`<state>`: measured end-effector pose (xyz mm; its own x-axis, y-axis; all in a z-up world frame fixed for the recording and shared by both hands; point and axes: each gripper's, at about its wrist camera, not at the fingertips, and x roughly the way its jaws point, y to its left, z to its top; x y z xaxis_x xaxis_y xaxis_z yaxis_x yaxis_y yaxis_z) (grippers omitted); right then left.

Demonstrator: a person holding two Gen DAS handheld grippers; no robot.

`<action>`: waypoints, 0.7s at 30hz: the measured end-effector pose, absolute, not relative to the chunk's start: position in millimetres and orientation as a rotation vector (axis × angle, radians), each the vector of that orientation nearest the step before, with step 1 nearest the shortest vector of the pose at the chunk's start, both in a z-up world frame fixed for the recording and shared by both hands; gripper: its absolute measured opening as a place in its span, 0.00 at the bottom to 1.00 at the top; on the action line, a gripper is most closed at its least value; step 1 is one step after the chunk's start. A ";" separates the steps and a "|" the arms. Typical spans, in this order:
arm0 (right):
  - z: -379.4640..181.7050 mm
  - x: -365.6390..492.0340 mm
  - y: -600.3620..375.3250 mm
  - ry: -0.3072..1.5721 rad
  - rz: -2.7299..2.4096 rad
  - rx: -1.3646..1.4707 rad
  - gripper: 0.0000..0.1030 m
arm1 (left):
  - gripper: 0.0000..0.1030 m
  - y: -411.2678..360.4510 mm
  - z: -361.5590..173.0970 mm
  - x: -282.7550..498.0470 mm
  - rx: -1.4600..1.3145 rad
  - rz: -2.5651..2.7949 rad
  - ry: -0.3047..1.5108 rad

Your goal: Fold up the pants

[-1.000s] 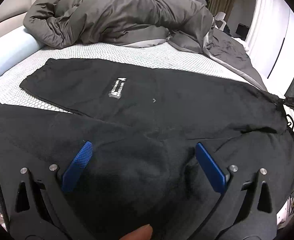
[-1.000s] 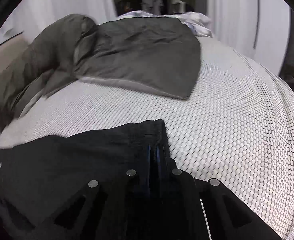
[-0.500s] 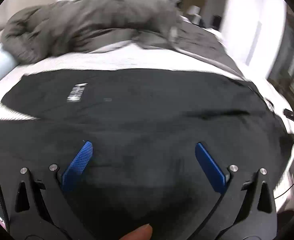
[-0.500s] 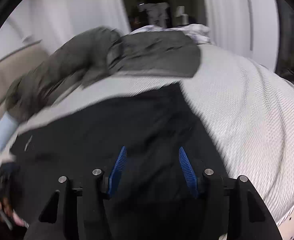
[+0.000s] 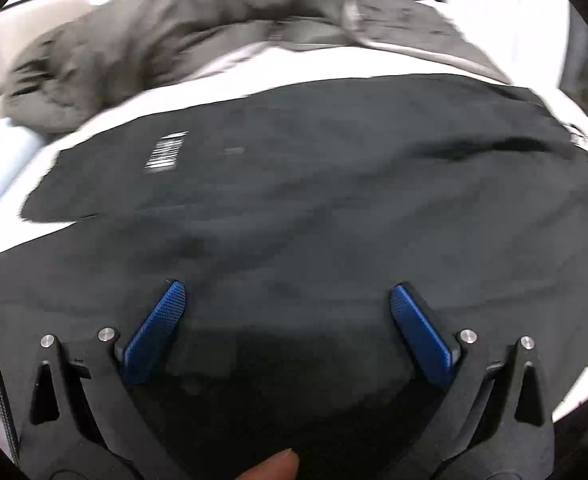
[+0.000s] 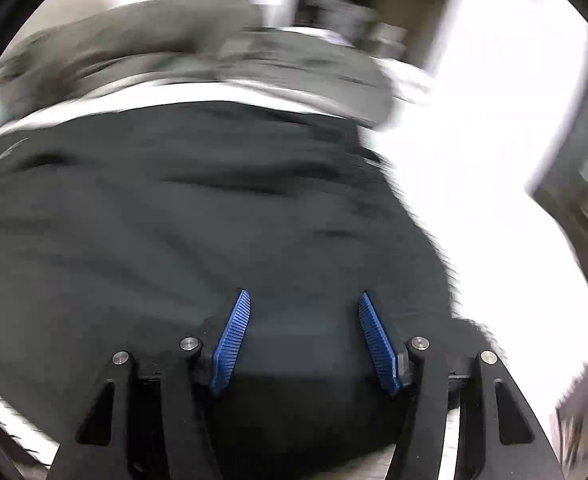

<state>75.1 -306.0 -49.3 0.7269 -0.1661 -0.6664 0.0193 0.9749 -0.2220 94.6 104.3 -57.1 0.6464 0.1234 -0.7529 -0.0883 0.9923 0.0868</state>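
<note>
The right claw (image 6: 304,340) has let go: a second ago its pads were pinched tight on the waistband corner, and now its jaws have just been opening and stand partway apart with nothing pinched between them, only dark cloth lying below. It has swung in from the bare mattress edge to hang over the body of the pants (image 5: 314,200). The left claw (image 5: 287,320) has drifted and rolled a little, and its blue pads (image 5: 155,332) are spread wide, empty, above the near leg.

The pants lie on the bed (image 5: 277,64), black, spread crosswise, the far leg with its white label (image 5: 167,152) flat and the near leg running under both claws. A grey duvet (image 5: 165,36) is heaped behind, well apart from the work. Both views are smeared, so seams are hard to read.

My read: the straightening is done and the first fold is about to start. Next, each claw needs an edge of the near leg, one toward the waist, one toward the hem, then lift and carry it over onto the far leg, keeping the cloth taut so it lands square.
</note>
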 end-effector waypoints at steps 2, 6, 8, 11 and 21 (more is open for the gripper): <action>-46.8 64.6 -330.0 0.731 -0.085 -0.094 0.56 | 0.99 114.6 -56.1 90.4 -0.008 0.114 0.864; -27.9 37.0 -349.0 0.667 -0.074 0.063 0.63 | 0.99 110.6 -52.1 86.7 -0.011 0.115 0.856; -18.2 19.7 -362.8 0.645 -0.098 0.158 0.64 | 0.99 103.8 -51.9 84.1 -0.005 0.091 0.853; -14.5 -1.3 -384.3 0.654 -0.130 0.319 0.65 | 0.99 100.6 -51.9 80.4 -0.002 0.083 0.849; -40.3 28.1 -409.2 0.715 0.060 0.687 0.54 | 0.99 127.3 -51.6 81.4 -0.099 0.101 0.836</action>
<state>28.1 -409.2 -40.3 0.7628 0.2769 -0.5844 0.1758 0.7809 0.5994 81.4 127.3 -51.6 0.6662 0.0502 -0.7441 -0.1278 0.9907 -0.0475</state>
